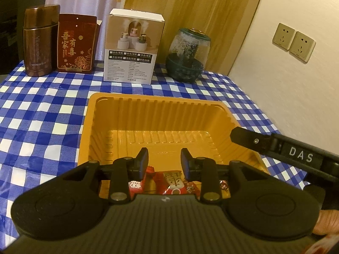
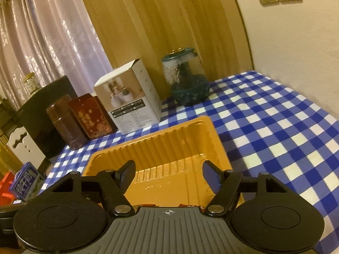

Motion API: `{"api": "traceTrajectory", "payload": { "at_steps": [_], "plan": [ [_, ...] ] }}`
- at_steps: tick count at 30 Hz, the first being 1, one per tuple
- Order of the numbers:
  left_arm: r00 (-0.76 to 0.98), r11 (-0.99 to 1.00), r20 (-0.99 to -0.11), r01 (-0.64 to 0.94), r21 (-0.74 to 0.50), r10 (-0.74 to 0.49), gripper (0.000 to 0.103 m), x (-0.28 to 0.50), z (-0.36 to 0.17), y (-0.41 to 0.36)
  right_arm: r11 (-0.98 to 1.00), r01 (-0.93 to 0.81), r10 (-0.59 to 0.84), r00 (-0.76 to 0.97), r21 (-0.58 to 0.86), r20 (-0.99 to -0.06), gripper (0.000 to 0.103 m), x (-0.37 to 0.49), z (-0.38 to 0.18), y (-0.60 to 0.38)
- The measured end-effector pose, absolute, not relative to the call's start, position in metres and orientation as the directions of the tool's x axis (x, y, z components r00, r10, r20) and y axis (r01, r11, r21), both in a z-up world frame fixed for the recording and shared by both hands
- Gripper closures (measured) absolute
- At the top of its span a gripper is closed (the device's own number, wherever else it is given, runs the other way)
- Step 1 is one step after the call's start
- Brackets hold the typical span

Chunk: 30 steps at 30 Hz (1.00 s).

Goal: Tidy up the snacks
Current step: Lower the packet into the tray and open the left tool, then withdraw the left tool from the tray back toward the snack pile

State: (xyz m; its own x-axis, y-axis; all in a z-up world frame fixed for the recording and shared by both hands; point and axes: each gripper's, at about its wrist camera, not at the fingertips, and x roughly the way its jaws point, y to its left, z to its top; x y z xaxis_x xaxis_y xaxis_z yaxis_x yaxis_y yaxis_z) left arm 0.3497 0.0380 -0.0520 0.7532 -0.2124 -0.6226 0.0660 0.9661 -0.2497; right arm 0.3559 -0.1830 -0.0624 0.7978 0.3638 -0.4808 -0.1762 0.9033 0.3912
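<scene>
Left wrist view: light, crinkly, slippery snack packets [image 1: 171,182] lie at the orange tray's [image 1: 106,114] near wall, best pinched mid-wrapper; left tongs [image 1: 164,162] and right tongs [image 2: 168,174] both stand spread, pinching nothing.

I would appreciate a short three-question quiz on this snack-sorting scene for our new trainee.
1. True or false: the wrapped snacks lie at the far end of the orange tray, by the white box.
2. Which stands furthest right in the back row, seen from the left wrist camera? A) brown flask B) red tin C) glass jar
3. Fill in: the jaws of the right gripper stand ____ over the tray, with nothing between them.

Key:
1. False; the snacks lie at the near end, below the left gripper.
2. C
3. open
</scene>
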Motion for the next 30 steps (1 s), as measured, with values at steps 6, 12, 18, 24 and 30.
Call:
{"api": "traceTrajectory", "payload": {
  "at_steps": [6,12,18,24,30],
  "plan": [
    [0.752,0.967,-0.624,0.07,-0.244,-0.212,0.073,0.348,-0.052,0.037,0.911,-0.162,0.343,0.808,0.38,-0.479,0.033,0.355,-0.061,-0.188],
    [0.761,0.969,-0.617,0.063,-0.238,-0.201,0.073,0.343,-0.05,0.036,0.923,-0.161,0.322,0.822,0.351,-0.47,0.033,0.35,-0.059,-0.191],
    [0.767,0.971,-0.611,0.058,-0.234,-0.193,0.073,0.333,-0.046,0.038,0.932,-0.162,0.302,0.841,0.323,-0.45,0.033,0.338,-0.052,-0.192],
    [0.783,0.972,-0.596,0.045,-0.232,-0.178,0.073,0.316,-0.039,0.044,0.94,-0.154,0.28,0.857,0.305,-0.432,0.033,0.322,-0.047,-0.197],
    [0.79,0.973,-0.588,0.043,-0.227,-0.172,0.071,0.294,-0.035,0.048,0.945,-0.143,0.267,0.859,0.295,-0.437,0.033,0.305,-0.046,-0.208]
  ]
}}
